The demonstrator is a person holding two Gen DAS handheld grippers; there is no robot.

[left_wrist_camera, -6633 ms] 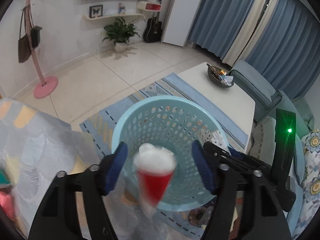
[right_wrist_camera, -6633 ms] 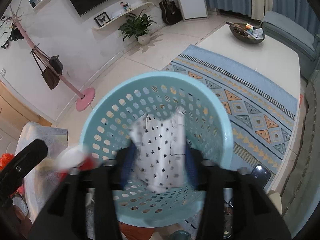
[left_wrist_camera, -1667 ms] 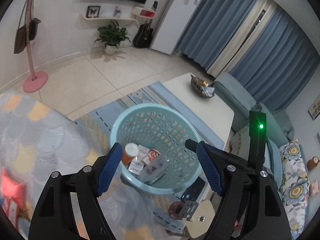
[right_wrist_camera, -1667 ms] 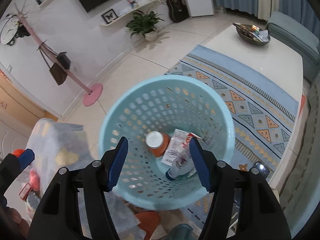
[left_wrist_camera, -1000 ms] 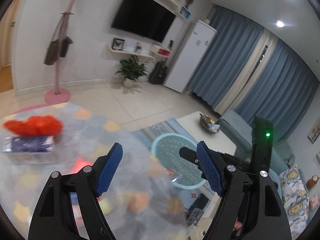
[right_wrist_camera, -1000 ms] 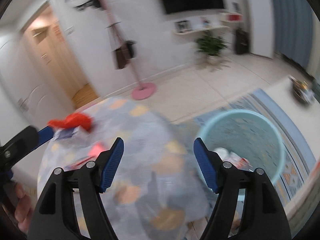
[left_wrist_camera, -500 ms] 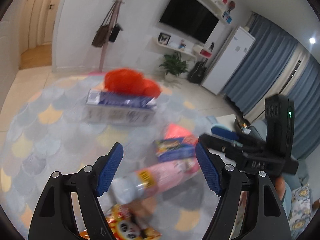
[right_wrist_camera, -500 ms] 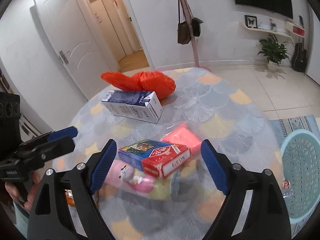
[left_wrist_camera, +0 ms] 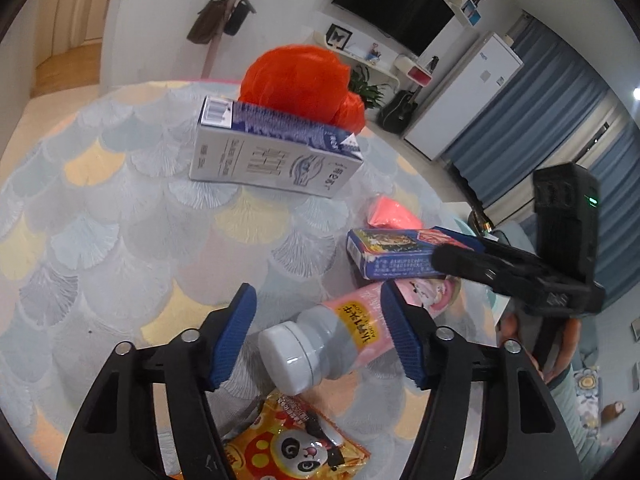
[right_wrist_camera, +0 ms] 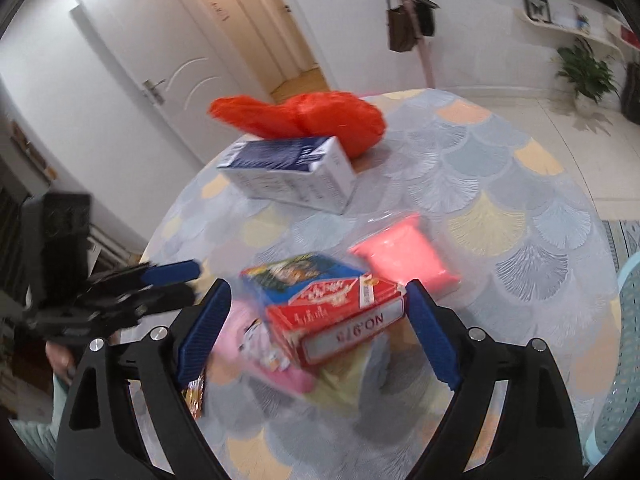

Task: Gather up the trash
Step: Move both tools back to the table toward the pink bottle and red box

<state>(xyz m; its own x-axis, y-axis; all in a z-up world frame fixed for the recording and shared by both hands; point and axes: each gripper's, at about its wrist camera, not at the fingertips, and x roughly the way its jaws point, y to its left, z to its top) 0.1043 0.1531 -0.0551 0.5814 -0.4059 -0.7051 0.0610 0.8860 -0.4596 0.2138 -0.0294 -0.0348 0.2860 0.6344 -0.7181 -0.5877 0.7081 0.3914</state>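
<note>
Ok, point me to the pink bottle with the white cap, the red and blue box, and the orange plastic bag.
Pink bottle with the white cap (left_wrist_camera: 352, 330), left wrist view, on its label.
Red and blue box (right_wrist_camera: 340, 312), right wrist view, on its red side.
Orange plastic bag (left_wrist_camera: 298, 80), left wrist view, on its bulging middle.

Trash on round table: pink-labelled bottle (left_wrist_camera: 344, 332), white cap, lies on its side. Red-and-blue box (right_wrist_camera: 332, 308) rests partly over bottle. Pink packet (right_wrist_camera: 404, 256) just beyond. White-blue carton (left_wrist_camera: 272, 152) on side; orange bag (left_wrist_camera: 304, 80) behind, touching. Panda wrapper (left_wrist_camera: 296, 440) near edge.

Home living room, wall television (left_wrist_camera: 394, 2), guitar (left_wrist_camera: 398, 110), potted plant (right_wrist_camera: 588, 68)
</note>
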